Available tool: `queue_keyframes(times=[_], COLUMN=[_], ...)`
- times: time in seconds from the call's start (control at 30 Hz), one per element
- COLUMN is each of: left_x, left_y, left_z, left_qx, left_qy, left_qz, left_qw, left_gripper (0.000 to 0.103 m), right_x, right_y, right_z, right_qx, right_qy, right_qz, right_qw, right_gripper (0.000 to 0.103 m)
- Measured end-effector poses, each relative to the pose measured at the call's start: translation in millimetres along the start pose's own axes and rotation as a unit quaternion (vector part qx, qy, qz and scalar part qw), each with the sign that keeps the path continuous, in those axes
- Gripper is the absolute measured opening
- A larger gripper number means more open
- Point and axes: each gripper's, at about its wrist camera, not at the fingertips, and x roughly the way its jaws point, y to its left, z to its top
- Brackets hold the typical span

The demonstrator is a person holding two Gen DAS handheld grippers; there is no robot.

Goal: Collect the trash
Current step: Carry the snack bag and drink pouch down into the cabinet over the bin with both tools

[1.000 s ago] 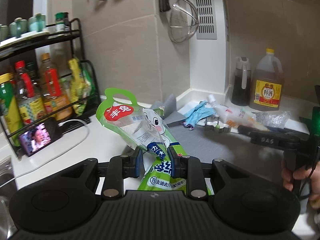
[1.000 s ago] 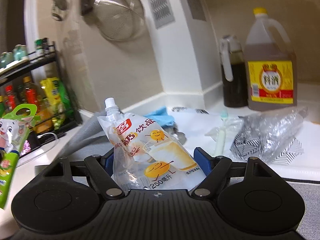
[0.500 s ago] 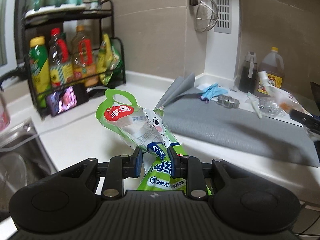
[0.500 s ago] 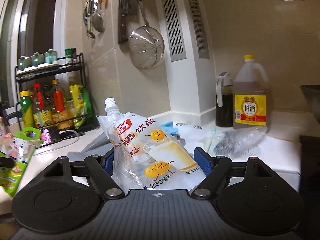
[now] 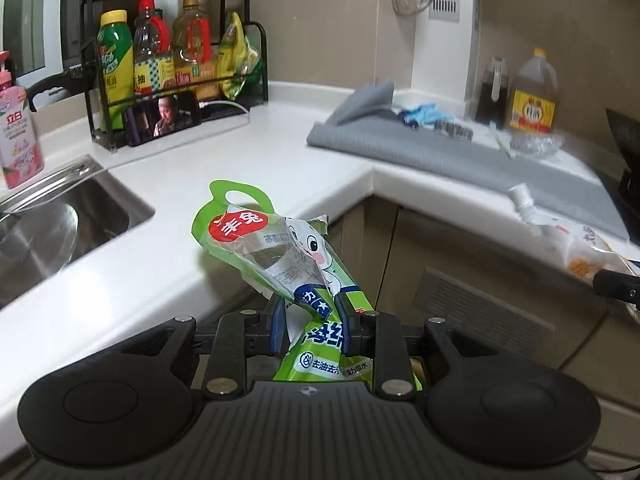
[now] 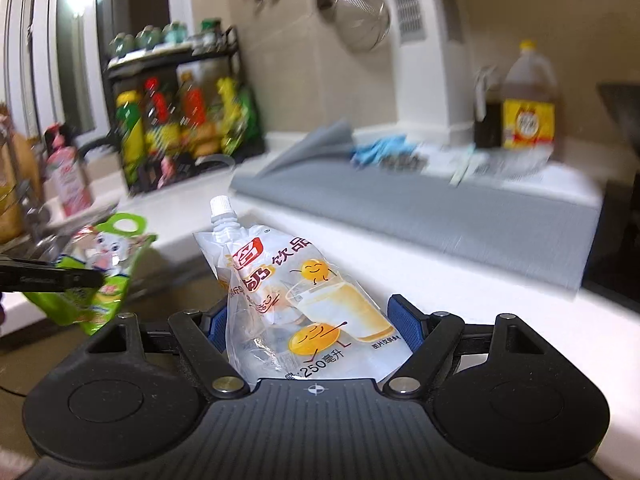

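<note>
Left wrist view: the left hand-held gripper (image 5: 311, 322) is narrowed almost fully, its blue pads (image 5: 277, 327) pinching the crumpled lower part of a green wrapper with a cartoon rabbit (image 5: 276, 254). The wrapper rises out of the jaws, its cut-out carry loop uppermost, in the air in front of the edge of the white counter (image 5: 248, 168). At the right edge of this view the spouted drink pouch (image 5: 560, 232) shows, gripped by a dark finger of the other tool, out past the counter's front edge.

Right wrist view: the right hand-held gripper (image 6: 314, 326) stands wide, yet it is clamped on that spouted drink pouch (image 6: 304, 300); the blue pads (image 6: 404, 322) press against both side edges of the clear pouch, whose white cap points up and away. To the left the green wrapper (image 6: 100, 268) appears again, held by a dark finger, blurred.

Only the left view shows the steel sink (image 5: 60, 220) set into the counter, a pink pump bottle (image 5: 16, 120) beside it, and a phone (image 5: 164, 118) with a lit screen leaning at the foot of the black condiment rack (image 5: 172, 52). It also shows the cabinet fronts (image 5: 460, 280) below the counter's inner corner. Both views take in the grey mat (image 5: 460, 160), the blue glove (image 5: 420, 112), crumpled clear plastic (image 5: 536, 144) and the cooking-wine jug (image 5: 534, 96) lying on the far counter; the right view renders these smeared. The wire strainer (image 6: 360, 20) hanging on the wall is seen whole only from the right.
</note>
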Motion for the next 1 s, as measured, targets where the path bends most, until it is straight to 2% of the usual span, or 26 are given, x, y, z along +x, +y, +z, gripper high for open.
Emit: queue_keyframes(times=[0.13,0.27,0.47,0.77,1.0], left_x=[-5.3,-9.4,-14.9,-21.5,-18.1], left_y=[-7.3,-12.7,-21.8,-32.6,-35.7], left_z=[-18.5,-30.1,-37.5,-44.5,-45.1], left_qx=[0.014,0.026,0.047,0.083,0.087], left_qy=[0.005,0.007,0.005,-0.002,0.004], left_qz=[-0.007,-0.013,-0.022,-0.032,-0.037], left_qw=[0.9999,0.9996,0.9986,0.9960,0.9955], left_gripper=[0.029,0.029,0.029,0.029,0.029], right_x=[7.0,13.1,10.9,16.5,18.8], right_y=[16.3,37.9,50.7,49.6,49.7], right_z=[-15.8,-26.4,-22.5,-20.6,-22.0], right_qx=[0.023,0.007,-0.027,-0.021,-0.015], right_qy=[0.050,0.085,0.081,0.096,0.100], right_qz=[0.021,0.035,0.029,0.021,0.014], right_qw=[0.998,0.996,0.996,0.995,0.995], right_gripper=[0.080,0.080,0.080,0.080,0.080])
